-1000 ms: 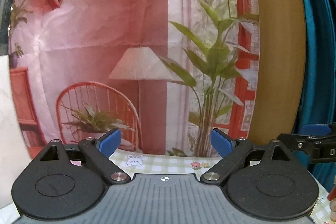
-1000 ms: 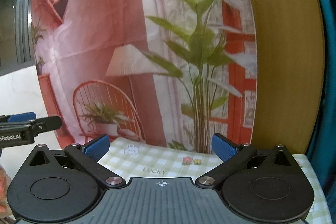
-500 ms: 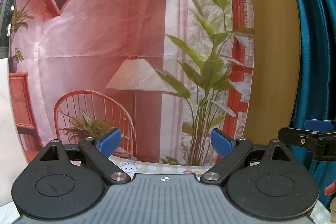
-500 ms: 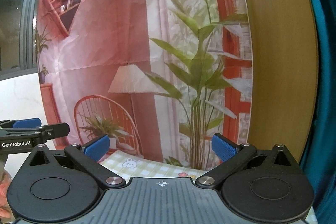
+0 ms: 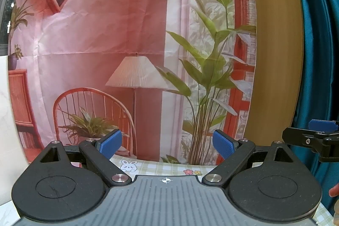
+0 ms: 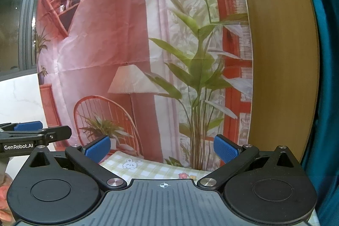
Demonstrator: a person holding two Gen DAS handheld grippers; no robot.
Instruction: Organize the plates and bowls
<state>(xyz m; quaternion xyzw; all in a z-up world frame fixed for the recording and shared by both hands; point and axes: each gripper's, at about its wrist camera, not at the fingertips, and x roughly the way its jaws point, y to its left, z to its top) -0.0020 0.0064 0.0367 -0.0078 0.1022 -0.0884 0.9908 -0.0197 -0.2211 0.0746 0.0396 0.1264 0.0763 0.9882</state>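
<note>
Presently, left gripper (image 5: 167,144): I am holding it level, fingers spread wide, gripping nothing.
Right gripper (image 6: 162,146): I am carrying it beside the left one, blue pads equally far apart and bare.
Why they are raised: both are pointing at the printed backdrop (image 5: 127,35) rather than down, probably because I am pausing before reaching.
Plates and bowls: none are showing in either view; they are likely lying below the cameras' sight, though I cannot tell.
Tablecloth (image 6: 152,168): only a checked strip with a rabbit sticker (image 5: 127,165) is peeking out past the fingers.
Next move: I am expecting to tilt both grippers downward to find the dishes.
</note>
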